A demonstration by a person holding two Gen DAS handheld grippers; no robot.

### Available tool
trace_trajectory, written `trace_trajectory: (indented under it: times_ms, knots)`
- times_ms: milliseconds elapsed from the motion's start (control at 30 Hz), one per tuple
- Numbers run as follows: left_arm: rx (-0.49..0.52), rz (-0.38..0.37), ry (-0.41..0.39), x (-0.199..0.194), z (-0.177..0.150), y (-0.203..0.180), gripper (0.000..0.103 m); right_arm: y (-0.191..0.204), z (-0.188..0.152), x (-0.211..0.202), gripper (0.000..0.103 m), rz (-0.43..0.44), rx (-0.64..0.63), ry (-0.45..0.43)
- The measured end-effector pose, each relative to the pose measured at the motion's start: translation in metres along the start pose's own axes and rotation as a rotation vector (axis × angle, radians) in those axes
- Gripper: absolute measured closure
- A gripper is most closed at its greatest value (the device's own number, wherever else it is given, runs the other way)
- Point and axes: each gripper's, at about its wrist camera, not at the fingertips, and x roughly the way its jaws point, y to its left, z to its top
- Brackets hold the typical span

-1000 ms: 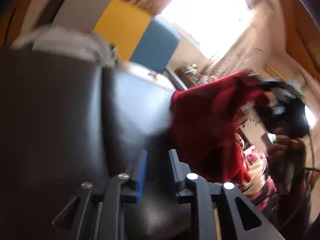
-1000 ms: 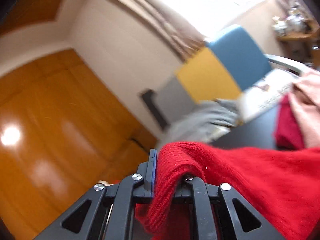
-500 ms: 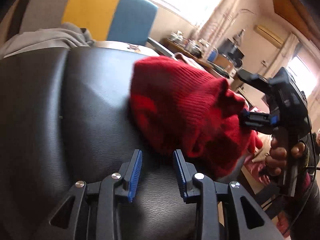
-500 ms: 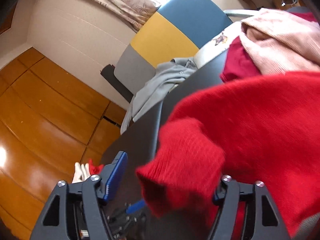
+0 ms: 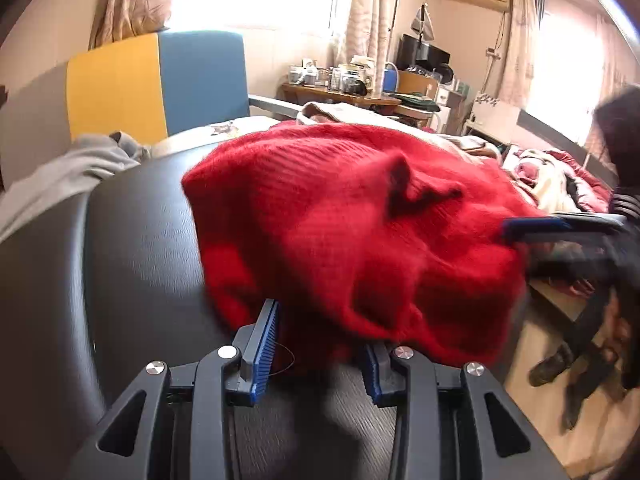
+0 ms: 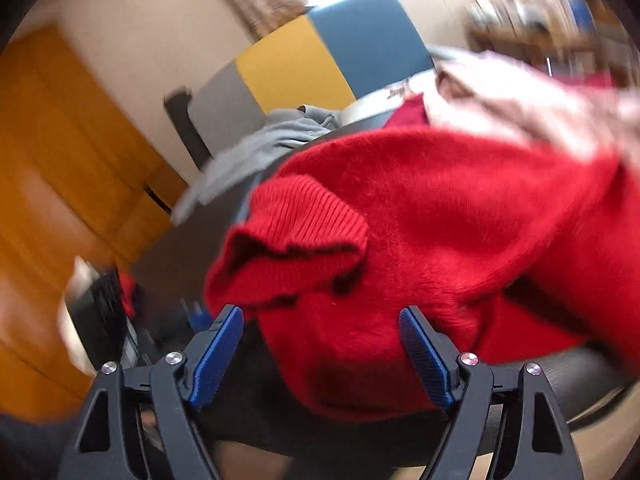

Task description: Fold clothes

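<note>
A crumpled red knit sweater [image 5: 352,224] lies in a heap on the black leather surface [image 5: 132,256]. My left gripper [image 5: 320,346] is at the sweater's near edge. Its jaws are opening, and the hem lies loosely between the blue pads [image 5: 264,340] without being pinched. In the right wrist view the sweater [image 6: 460,216] shows a ribbed cuff [image 6: 292,236] turned up toward me. My right gripper [image 6: 320,344] is opening wide, with fabric between the jaws but apart from the pads [image 6: 218,350]. The right gripper [image 5: 560,226] also shows at the sweater's right side.
A grey garment [image 5: 68,164] drapes over the surface's far left edge. A pink garment [image 6: 520,92] and another red one [image 6: 408,114] lie behind the sweater. A yellow and blue chair back [image 5: 160,80] stands beyond. A cluttered desk [image 5: 344,92] and bed [image 5: 560,176] are at the right.
My right gripper, shut on the red cuff a second ago, has spread and let it go. The sweater has dropped onto the black surface. My left gripper has closed in on the hem and widened.
</note>
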Motion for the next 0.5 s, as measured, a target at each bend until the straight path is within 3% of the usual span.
trace_trajectory:
  times_ms: [100,167,333,400,500]
  knots:
    - [-0.108,0.0,-0.041,0.002,0.018,0.022,0.066,0.023,-0.011,0.017,0.02,-0.094,-0.24,0.046]
    - [-0.182,-0.004,-0.079,0.0,0.033,0.037,0.066,0.027,-0.015,0.031,0.02,-0.13,-0.318,0.069]
    - [-0.203,0.048,-0.093,0.015,0.055,0.056,0.061,0.024,-0.011,0.069,0.02,-0.203,-0.363,0.063]
    - [-0.18,0.06,-0.059,0.028,0.058,0.056,0.061,0.023,-0.012,0.084,0.029,-0.26,-0.394,0.084]
    - [-0.147,0.041,-0.039,0.03,0.058,0.052,0.062,0.012,-0.008,0.084,0.041,-0.239,-0.323,0.05]
